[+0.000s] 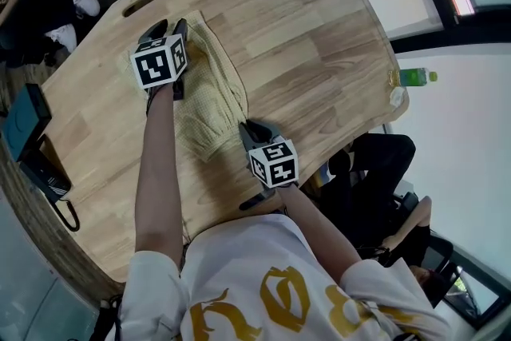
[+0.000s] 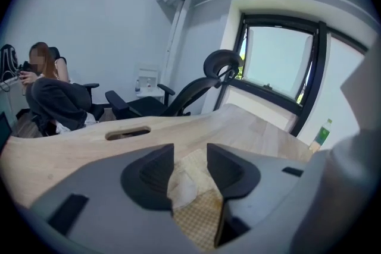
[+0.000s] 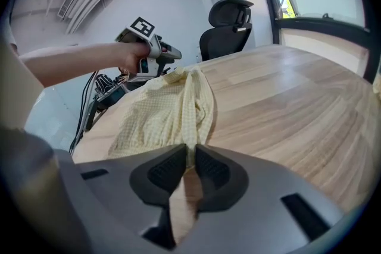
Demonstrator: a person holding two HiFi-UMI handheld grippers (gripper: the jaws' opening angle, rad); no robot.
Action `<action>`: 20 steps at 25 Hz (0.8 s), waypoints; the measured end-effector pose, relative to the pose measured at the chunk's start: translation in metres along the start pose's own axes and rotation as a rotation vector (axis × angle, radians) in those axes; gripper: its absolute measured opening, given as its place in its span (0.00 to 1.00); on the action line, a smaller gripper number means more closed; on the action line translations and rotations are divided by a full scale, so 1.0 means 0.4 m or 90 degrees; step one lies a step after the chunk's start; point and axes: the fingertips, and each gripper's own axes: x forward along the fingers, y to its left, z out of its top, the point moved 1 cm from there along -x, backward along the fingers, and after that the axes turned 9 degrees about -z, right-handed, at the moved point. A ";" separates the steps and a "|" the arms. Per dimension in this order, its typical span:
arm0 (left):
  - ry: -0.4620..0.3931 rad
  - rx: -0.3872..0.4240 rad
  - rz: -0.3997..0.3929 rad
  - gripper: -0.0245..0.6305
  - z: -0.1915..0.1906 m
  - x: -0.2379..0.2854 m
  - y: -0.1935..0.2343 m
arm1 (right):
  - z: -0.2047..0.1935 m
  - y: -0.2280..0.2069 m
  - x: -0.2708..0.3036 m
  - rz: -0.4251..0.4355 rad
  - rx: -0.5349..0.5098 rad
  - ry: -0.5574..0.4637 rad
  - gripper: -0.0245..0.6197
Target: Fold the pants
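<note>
Laying out a fold: left gripper [image 1: 169, 29] stands open over the pants [image 1: 211, 96], right gripper [image 1: 249, 130] pinches their near edge; next probably regrasping.

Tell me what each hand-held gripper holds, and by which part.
Right hand-held gripper is shut on the pants at their near edge. Left hand-held gripper is open; fabric lies between its jaws, ungripped.

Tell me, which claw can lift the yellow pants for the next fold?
Right, most likely. The right claw is pinched shut on the near end of the pale yellow checked cloth pants. The left claw stands open, cloth loose between its jaws, so it must grip first.
</note>
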 end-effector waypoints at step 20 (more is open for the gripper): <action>-0.097 0.049 -0.039 0.07 -0.001 -0.321 -0.094 | 0.092 -0.052 -0.109 -0.089 0.070 -0.070 0.18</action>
